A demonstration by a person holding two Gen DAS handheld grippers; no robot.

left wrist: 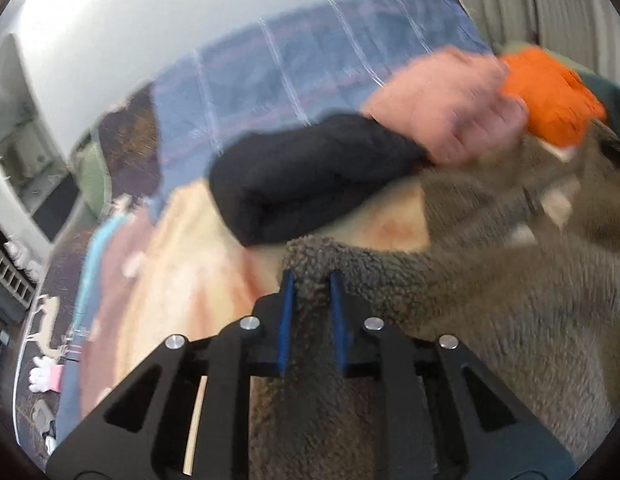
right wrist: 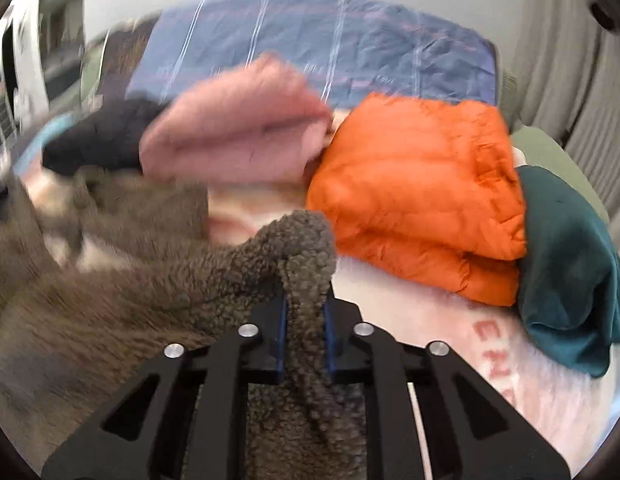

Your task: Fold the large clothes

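A brown-grey fleece garment [left wrist: 490, 280] lies spread over the bed, blurred by motion. My left gripper [left wrist: 312, 280] is shut on a bunched edge of it, the fleece pinched between the blue pads. In the right wrist view the same fleece garment [right wrist: 110, 288] stretches off to the left, and my right gripper [right wrist: 304, 300] is shut on another thick fold of it that hangs down between the fingers. Both grippers point downward at the bed.
Folded clothes lie behind the fleece: a black one [left wrist: 310, 176], a pink one [right wrist: 238, 132], an orange puffer jacket [right wrist: 422, 196] and a dark teal garment [right wrist: 570, 280]. A blue checked blanket [right wrist: 330, 48] covers the far part of the bed. Grey curtains [right wrist: 570, 80] hang at the right.
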